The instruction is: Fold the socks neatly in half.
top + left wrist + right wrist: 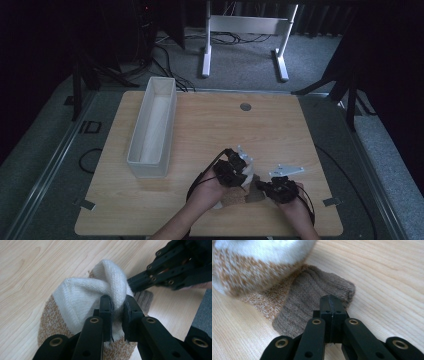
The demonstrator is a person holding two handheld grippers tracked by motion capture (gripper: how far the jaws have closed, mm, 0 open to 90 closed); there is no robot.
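Note:
A knitted sock (231, 198) lies near the table's front edge, white and tan with a brown ribbed cuff (312, 290). My left gripper (117, 307) is shut on a raised fold of the white knit (82, 295), which bulges up between the jaws. In the high view the left gripper (240, 186) sits over the sock's left part. My right gripper (331, 303) is shut, its closed tips resting on the edge of the brown cuff; no fabric shows between its jaws. From the left gripper view, the right gripper (131, 283) comes in from the upper right, touching the sock beside the cuff (146, 298).
A long white open box (152, 125) stands on the left half of the wooden table (210, 125). A small grey disc (245, 106) is set in the table's far middle. A white metal frame (245, 30) and cables are on the floor behind.

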